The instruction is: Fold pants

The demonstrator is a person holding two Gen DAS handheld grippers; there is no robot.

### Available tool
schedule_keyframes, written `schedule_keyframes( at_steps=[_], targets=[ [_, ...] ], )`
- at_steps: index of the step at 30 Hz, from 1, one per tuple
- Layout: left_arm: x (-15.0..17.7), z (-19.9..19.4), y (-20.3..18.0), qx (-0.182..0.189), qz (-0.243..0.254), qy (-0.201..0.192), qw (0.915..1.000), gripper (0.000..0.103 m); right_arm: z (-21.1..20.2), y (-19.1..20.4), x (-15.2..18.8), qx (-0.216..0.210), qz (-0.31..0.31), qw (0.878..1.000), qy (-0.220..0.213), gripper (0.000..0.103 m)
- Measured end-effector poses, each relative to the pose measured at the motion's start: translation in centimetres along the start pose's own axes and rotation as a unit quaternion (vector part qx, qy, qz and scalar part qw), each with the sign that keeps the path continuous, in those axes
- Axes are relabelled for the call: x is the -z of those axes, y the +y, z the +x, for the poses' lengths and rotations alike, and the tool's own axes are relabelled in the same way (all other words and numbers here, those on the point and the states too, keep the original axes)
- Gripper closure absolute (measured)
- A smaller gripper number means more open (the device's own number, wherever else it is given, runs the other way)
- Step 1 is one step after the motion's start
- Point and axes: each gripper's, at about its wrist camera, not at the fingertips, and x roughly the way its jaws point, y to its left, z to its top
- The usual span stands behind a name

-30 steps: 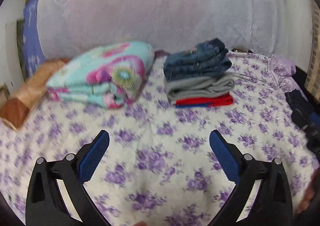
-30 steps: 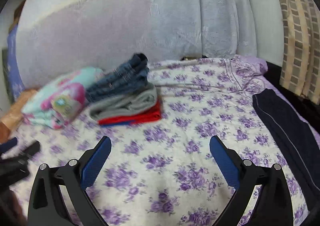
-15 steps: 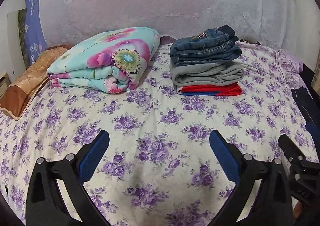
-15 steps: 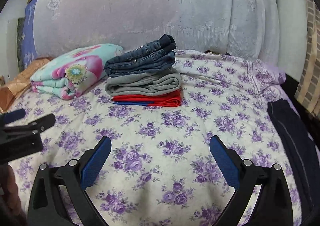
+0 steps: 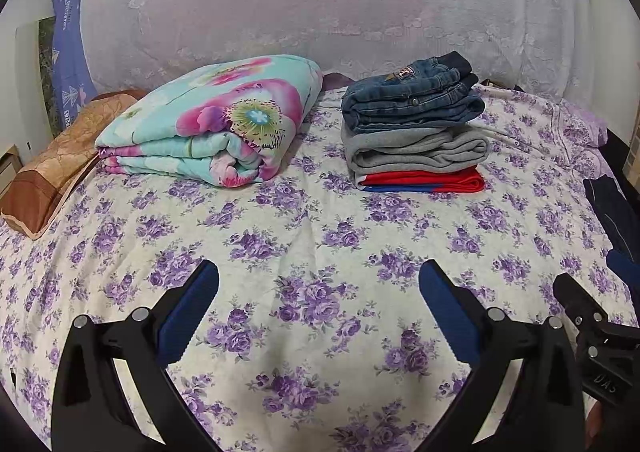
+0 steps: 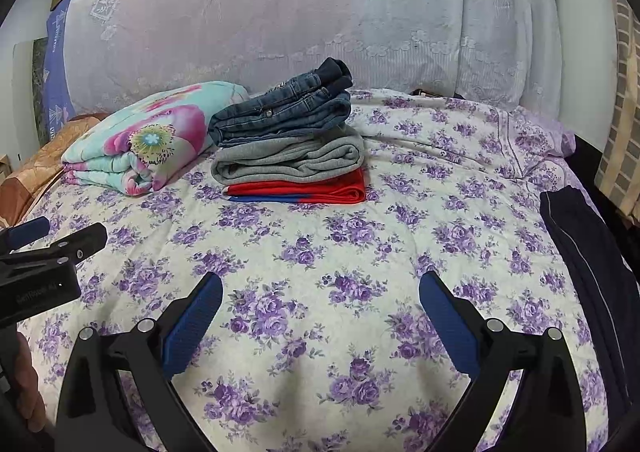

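Dark navy pants [image 6: 592, 272] with a thin pale side stripe lie unfolded along the bed's right edge; only a sliver of the navy pants [image 5: 612, 212] shows in the left wrist view. A stack of folded clothes [image 5: 414, 124] sits at the back: blue jeans on top, grey pants, then red-and-blue ones. The same stack [image 6: 288, 140] shows in the right wrist view. My left gripper [image 5: 318, 304] hovers open over bare bedspread. My right gripper [image 6: 320, 308] is open too, left of the navy pants. Neither holds anything.
A folded floral quilt [image 5: 216, 120] lies left of the stack. A brown pillow [image 5: 56, 168] rests at the far left. A lace-covered headboard [image 5: 320, 4] closes the back. The purple-flowered bedspread [image 5: 312, 236] lies flat between grippers and stack. A striped curtain [image 6: 624, 124] hangs at the right.
Both views have swung and settled from blurred to sharp. The stack and quilt now sit more central, and each gripper has come into the other's view. Both stayed open.
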Motion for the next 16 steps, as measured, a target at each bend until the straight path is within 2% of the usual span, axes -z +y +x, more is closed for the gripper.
schedule_keyframes(
  at_steps=[16],
  targets=[
    [0.06,-0.12,-0.04,0.001,-0.002,0.001,1.0000,0.005,-0.08,0.20,0.11,0.000,0.001,1.000,0.001,0.004]
  ],
)
